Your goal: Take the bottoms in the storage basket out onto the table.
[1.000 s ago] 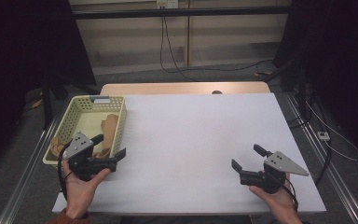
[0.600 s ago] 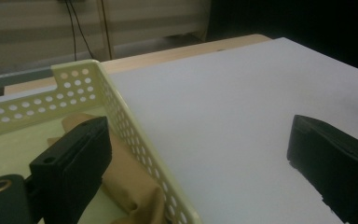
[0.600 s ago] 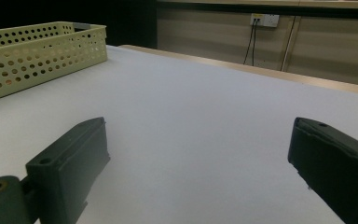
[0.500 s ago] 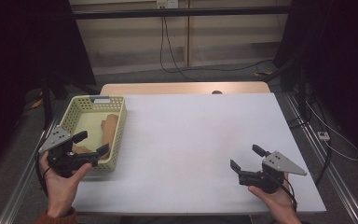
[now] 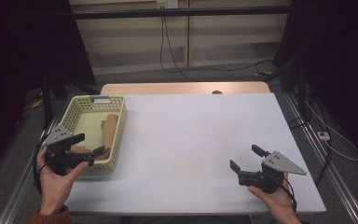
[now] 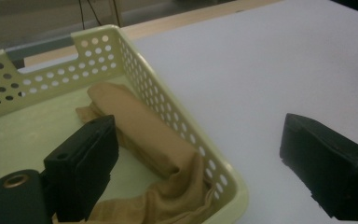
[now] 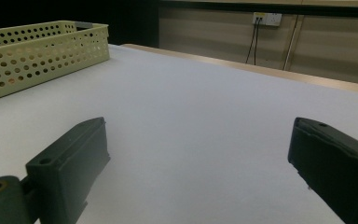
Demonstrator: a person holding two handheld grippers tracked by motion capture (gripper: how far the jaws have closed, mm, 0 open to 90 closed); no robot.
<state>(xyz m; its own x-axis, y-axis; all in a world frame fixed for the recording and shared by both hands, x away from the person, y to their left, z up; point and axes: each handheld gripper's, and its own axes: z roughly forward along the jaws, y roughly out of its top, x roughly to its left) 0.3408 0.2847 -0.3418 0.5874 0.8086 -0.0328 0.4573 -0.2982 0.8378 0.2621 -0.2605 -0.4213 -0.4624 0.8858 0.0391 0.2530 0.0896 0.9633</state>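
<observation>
— Where's the cloth right now?

— The tan cloth (image 6: pixel 144 135) lies bunched in the pale green basket (image 5: pixel 116 140) at the left edge of the table (image 5: pixel 191 135), one fold running along the basket's right wall and a loose end crumpled in its near corner. My left gripper (image 5: pixel 77 149) hangs over that near end, jaws spread wide with nothing pinched. In the left gripper view one jaw sits above the cloth inside the basket while the other hangs outside, over the white tabletop, so the basket's wall runs between them. They have just been closing a little, with only that wall and the cloth's edge between them, neither pressed.

— And the other hand?

— My right gripper (image 5: pixel 249 168) rests low near the table's right front, well apart from the basket, jaws spread on bare tabletop.

— So how do you take the cloth cleanly?

— I'd judge the danger is clamping the perforated wall along with the fabric. I should shift the left gripper further into the basket so both jaws clear the rim, tip them down onto the thick fold, not the thin trailing end, and close only once cloth alone lies between the pads. Then lift straight up, so the basket doesn't get dragged along.
</observation>
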